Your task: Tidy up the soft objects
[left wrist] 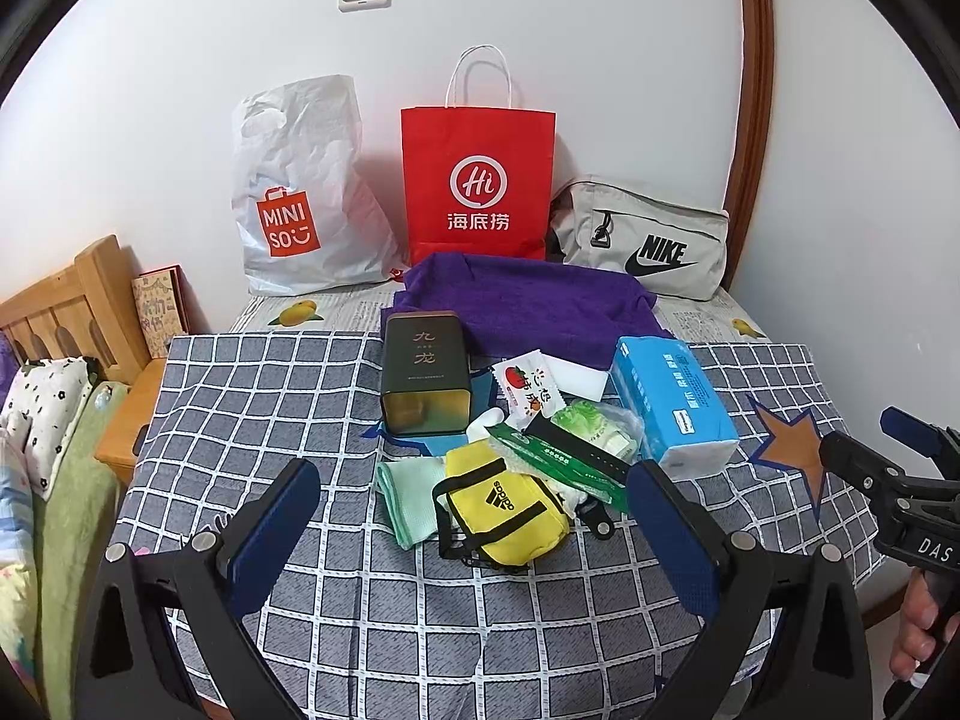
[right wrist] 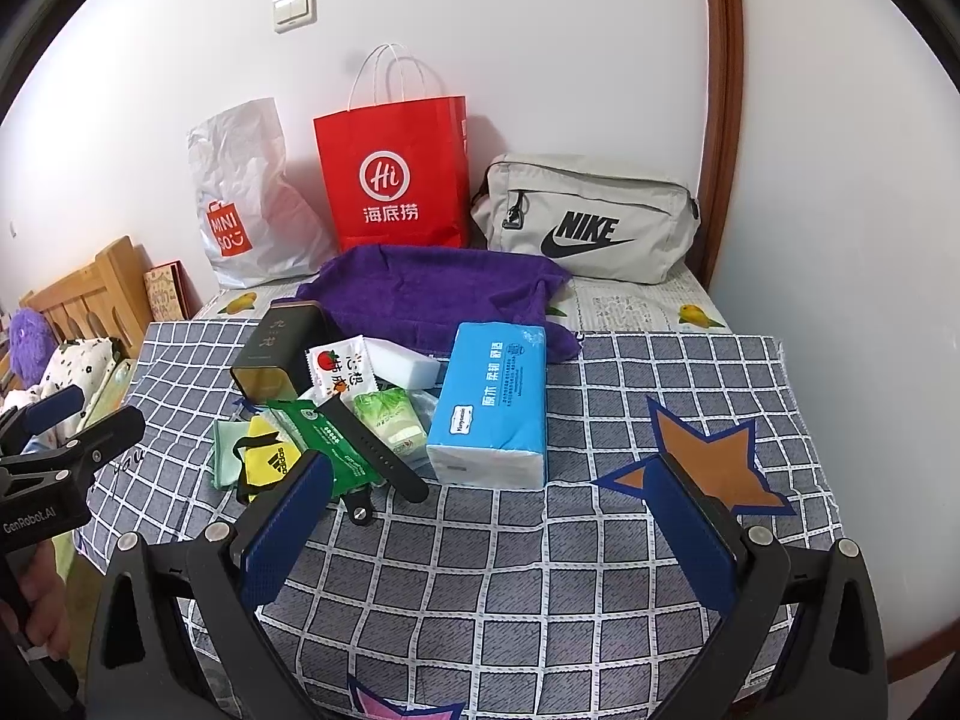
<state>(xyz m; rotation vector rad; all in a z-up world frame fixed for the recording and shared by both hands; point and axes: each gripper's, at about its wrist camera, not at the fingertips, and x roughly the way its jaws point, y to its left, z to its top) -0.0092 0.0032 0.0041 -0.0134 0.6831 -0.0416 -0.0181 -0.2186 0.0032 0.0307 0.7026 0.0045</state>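
A pile of items lies mid-table on the checked cloth [left wrist: 420,600]: a yellow Adidas pouch [left wrist: 510,504], a mint cloth [left wrist: 405,495], a blue tissue pack [left wrist: 672,402], a purple towel [left wrist: 528,300], a green wipes packet [left wrist: 552,459] and a white sponge [left wrist: 576,375]. My left gripper [left wrist: 474,528] is open and empty, just in front of the yellow pouch. My right gripper [right wrist: 489,516] is open and empty, in front of the tissue pack [right wrist: 495,402]. The pouch [right wrist: 270,462], the towel [right wrist: 438,294] and the wipes packet [right wrist: 327,441] also show in the right wrist view.
A dark tin [left wrist: 426,375] lies by the pile with a black strap [right wrist: 384,456]. A Miniso plastic bag [left wrist: 300,192], a red paper bag [left wrist: 477,174] and a grey Nike bag [left wrist: 648,240] stand against the wall. A wooden bed frame [left wrist: 66,306] is at left.
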